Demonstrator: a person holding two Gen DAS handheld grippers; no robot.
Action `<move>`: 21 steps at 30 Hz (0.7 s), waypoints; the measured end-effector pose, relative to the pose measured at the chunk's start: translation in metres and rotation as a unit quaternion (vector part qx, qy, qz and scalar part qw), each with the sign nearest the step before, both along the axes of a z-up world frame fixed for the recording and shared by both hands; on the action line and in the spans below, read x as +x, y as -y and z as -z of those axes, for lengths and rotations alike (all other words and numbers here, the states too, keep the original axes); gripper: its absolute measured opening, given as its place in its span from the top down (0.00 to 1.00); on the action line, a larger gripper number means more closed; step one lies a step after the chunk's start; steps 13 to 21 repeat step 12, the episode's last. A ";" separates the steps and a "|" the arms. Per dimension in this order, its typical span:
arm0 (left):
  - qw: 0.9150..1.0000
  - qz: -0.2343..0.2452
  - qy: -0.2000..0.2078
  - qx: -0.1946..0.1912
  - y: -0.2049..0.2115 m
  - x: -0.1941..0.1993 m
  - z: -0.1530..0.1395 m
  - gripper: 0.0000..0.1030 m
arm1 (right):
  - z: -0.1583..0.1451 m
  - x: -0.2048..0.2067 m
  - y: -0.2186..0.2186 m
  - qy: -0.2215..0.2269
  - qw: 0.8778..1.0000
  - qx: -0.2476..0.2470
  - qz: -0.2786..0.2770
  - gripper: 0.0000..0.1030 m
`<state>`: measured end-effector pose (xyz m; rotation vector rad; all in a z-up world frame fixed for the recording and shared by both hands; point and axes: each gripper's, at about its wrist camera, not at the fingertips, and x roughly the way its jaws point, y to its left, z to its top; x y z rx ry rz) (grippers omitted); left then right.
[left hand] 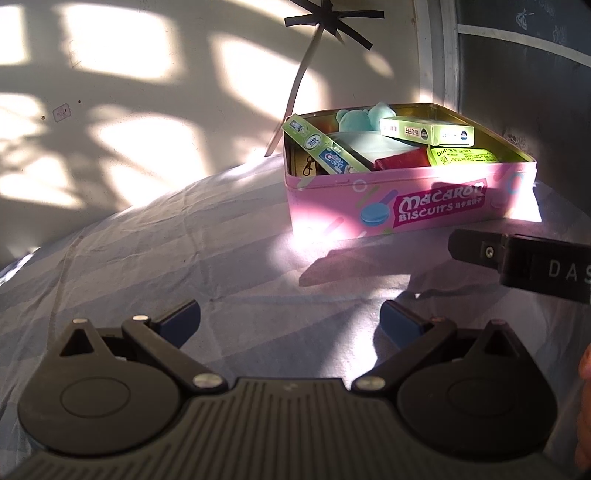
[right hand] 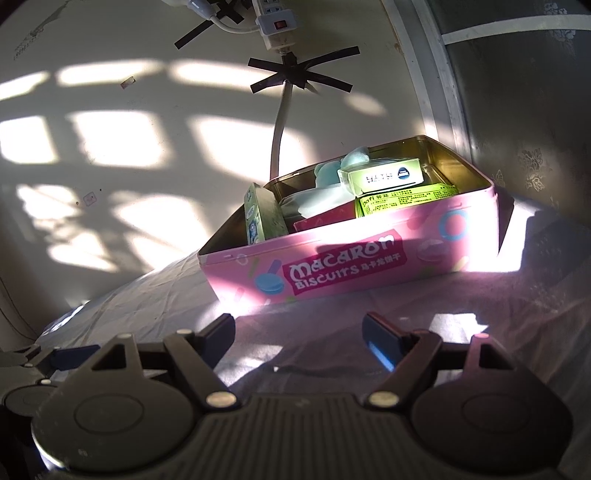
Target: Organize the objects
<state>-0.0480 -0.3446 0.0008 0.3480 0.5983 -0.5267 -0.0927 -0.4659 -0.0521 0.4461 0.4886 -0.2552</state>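
On the bed sheet [left hand: 184,258], both claws wait before the pink tin [right hand: 369,258].
My left claw [left hand: 290,321] and right claw [right hand: 299,332] gape wide, empty; I'd approach squarely and lift the toothpaste box [left hand: 325,149] leaning over the rim.

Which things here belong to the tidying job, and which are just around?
Job: pink biscuit tin; inside it, toothpaste box, teal plush, green box, red pouch.
Around: power strip, black tape, bed sheet.
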 end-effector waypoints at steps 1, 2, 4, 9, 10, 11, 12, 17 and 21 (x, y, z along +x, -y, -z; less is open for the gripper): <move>1.000 0.000 0.000 0.000 0.000 0.000 0.000 0.00 | 0.000 0.000 0.000 0.000 1.000 0.000 0.000 0.23; 1.000 0.000 0.000 0.000 0.000 0.000 0.000 0.00 | 0.000 0.000 0.000 0.000 1.000 0.000 0.000 0.23; 1.000 0.001 -0.002 0.000 0.001 0.000 0.001 0.00 | 0.000 0.000 0.001 -0.001 1.000 0.001 0.000 0.23; 1.000 0.014 -0.002 -0.002 0.001 -0.001 0.002 0.00 | 0.001 0.000 0.001 -0.001 1.000 0.001 0.001 0.23; 1.000 0.014 -0.002 -0.003 0.001 -0.002 0.002 0.00 | 0.001 0.000 0.001 -0.001 1.000 0.001 0.001 0.23; 1.000 0.016 -0.003 -0.005 0.001 -0.002 0.001 0.00 | 0.001 0.000 0.001 -0.001 1.000 0.001 0.001 0.23; 1.000 0.017 -0.005 -0.007 0.000 -0.002 0.001 0.00 | 0.001 0.000 0.001 -0.001 1.000 0.000 0.001 0.23; 1.000 0.017 -0.005 -0.007 0.000 -0.002 0.001 0.00 | 0.001 0.000 0.001 -0.001 1.000 0.000 0.001 0.23; 1.000 0.017 -0.005 -0.007 0.000 -0.002 0.001 0.00 | 0.001 0.000 0.001 -0.001 1.000 0.000 0.001 0.23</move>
